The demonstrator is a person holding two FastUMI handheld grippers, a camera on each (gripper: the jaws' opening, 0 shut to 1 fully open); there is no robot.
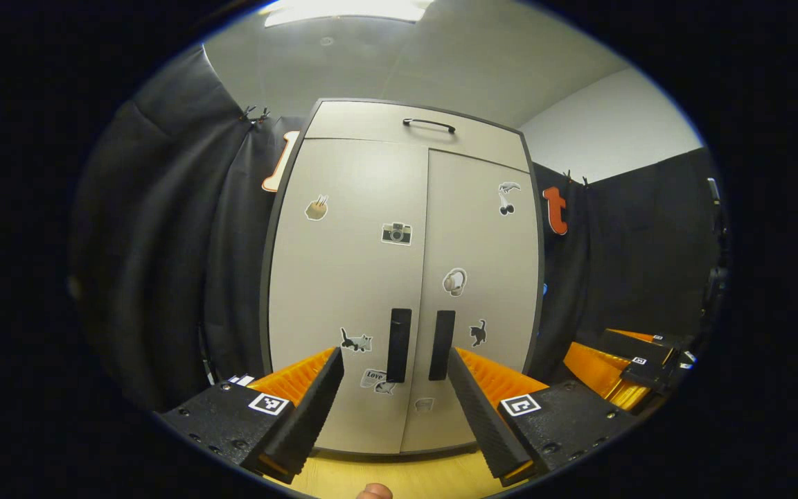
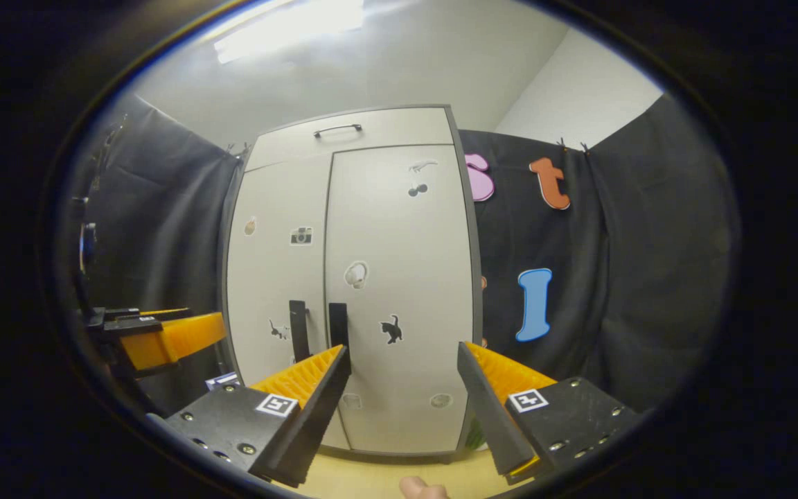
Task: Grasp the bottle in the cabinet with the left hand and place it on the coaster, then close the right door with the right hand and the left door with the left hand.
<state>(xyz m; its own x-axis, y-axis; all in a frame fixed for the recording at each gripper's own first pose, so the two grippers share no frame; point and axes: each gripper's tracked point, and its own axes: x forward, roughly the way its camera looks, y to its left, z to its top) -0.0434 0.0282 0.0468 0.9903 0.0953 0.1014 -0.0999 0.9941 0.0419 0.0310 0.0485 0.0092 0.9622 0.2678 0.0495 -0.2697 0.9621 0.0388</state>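
A pale grey cabinet (image 1: 343, 277) stands straight ahead with both doors shut. Two dark vertical handles (image 1: 399, 345) sit side by side at the seam, and small stickers dot both doors. My left gripper (image 1: 393, 357) is open and held a short way in front of the handles with nothing between its fingers. In the right gripper view the cabinet (image 2: 399, 263) stands ahead, slightly left, doors shut. My right gripper (image 2: 402, 350) is open and empty before the right door. The right gripper (image 1: 638, 360) also shows low at the right of the left gripper view.
A drawer front with a bar handle (image 1: 429, 125) tops the cabinet. A light wooden tabletop (image 1: 399, 478) runs below it. Black cloth walls hang on both sides. The left gripper (image 2: 156, 336) shows at the left. Something green (image 2: 475, 436) peeks out by the cabinet's lower right corner.
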